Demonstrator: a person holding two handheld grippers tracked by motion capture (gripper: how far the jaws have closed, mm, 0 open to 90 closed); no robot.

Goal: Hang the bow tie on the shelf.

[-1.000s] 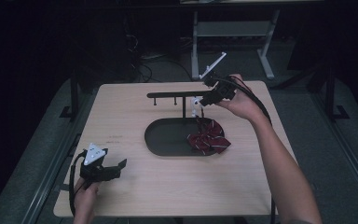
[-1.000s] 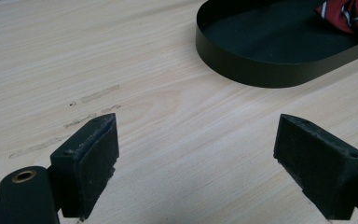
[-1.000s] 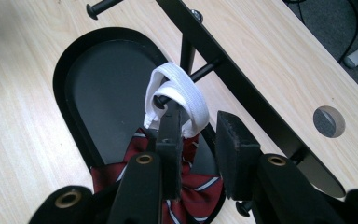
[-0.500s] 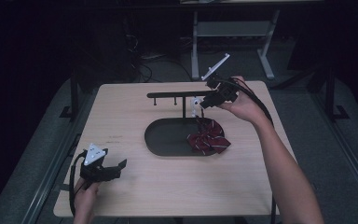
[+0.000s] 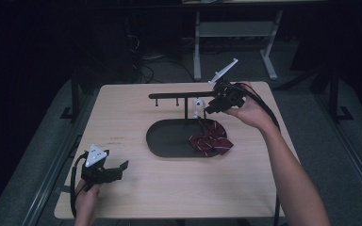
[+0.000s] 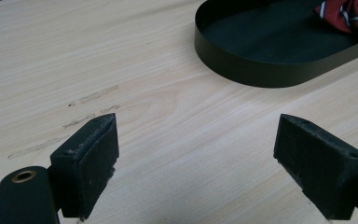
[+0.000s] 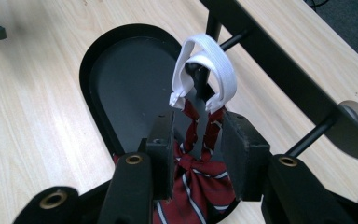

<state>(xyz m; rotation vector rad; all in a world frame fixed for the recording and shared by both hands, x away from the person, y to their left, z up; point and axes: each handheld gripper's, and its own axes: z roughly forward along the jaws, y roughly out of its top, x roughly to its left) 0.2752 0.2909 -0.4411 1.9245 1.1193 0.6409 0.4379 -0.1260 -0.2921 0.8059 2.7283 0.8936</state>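
You're in a dim lab: a bare wooden table [image 5: 136, 117], tangled cables [image 5: 143, 63] and desk frames [image 5: 235, 33] behind.

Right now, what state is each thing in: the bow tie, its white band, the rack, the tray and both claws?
Bow tie: hanging by its band, lower part lying in the tray.
White band: looped over a rack peg.
Rack: upright on the tray.
Tray: flat on the table.
Right claw: jaws have just been opening, the straps between them, pads apart.
Left claw: open, nothing between its jaws.
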